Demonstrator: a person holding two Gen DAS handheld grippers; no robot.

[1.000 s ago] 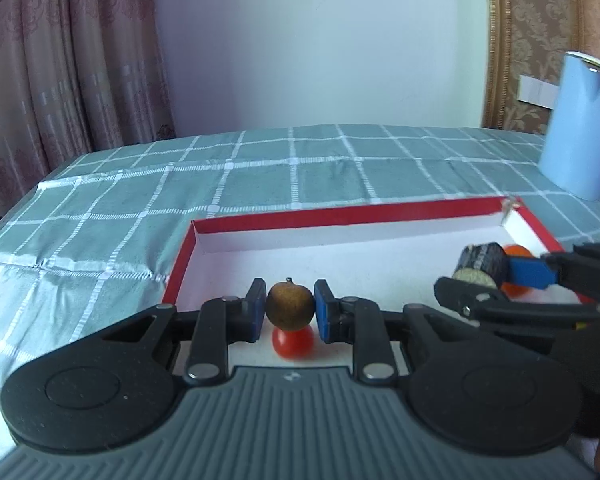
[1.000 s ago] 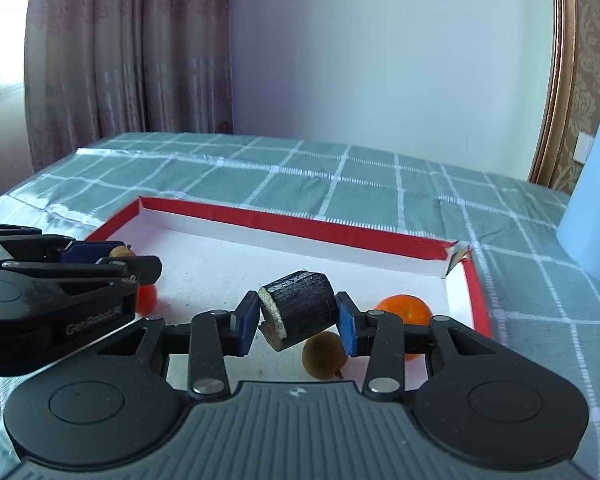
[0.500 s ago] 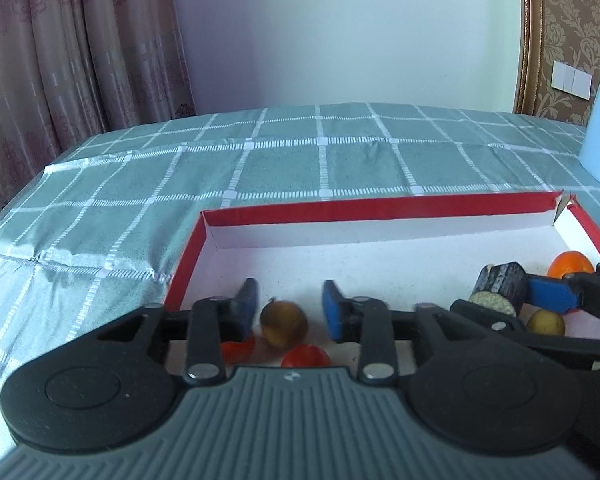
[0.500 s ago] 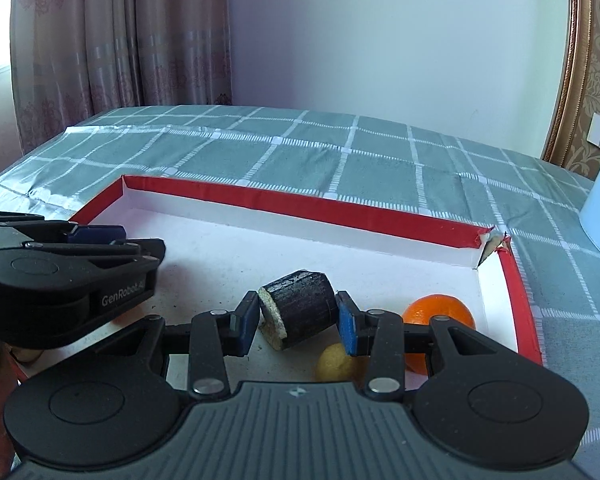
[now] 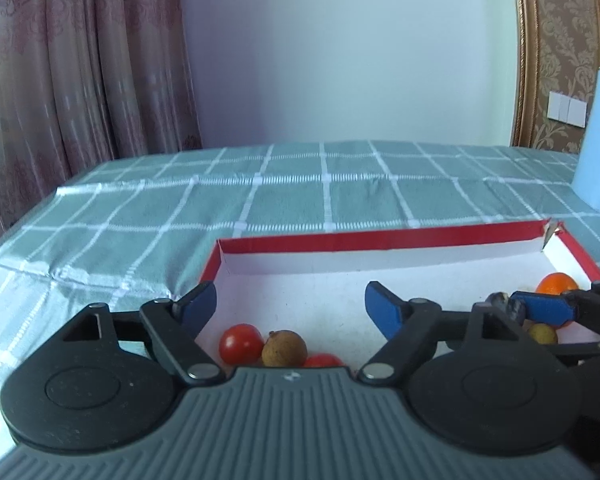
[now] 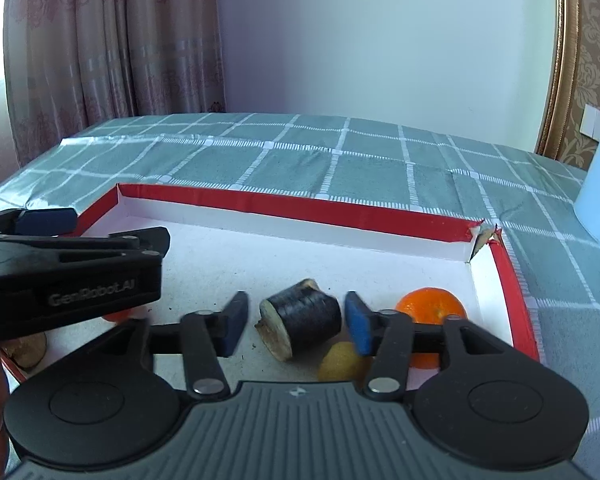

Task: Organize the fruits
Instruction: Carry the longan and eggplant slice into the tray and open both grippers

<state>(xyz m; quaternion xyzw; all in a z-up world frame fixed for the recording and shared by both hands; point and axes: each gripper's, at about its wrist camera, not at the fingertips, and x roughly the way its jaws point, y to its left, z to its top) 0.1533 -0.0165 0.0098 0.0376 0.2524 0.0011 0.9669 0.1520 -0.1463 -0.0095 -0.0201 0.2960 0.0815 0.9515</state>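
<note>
Green checked tablecloth (image 5: 324, 200) carries a shallow red-rimmed white cardboard tray (image 5: 380, 236). Over it, the left gripper (image 5: 290, 304), jaws just widened, hovers above a brown round longan (image 5: 284, 349) between red tomatoes (image 5: 240, 343). The right gripper (image 6: 296, 316), opening, brackets a black-skinned sugarcane chunk (image 6: 304, 316) without pressing, beside an orange tangerine (image 6: 430, 305).

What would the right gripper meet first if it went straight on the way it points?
Most likely the dark cut piece, lying between the open right gripper; beyond it, bare tray floor. Depth is unclear.
</note>
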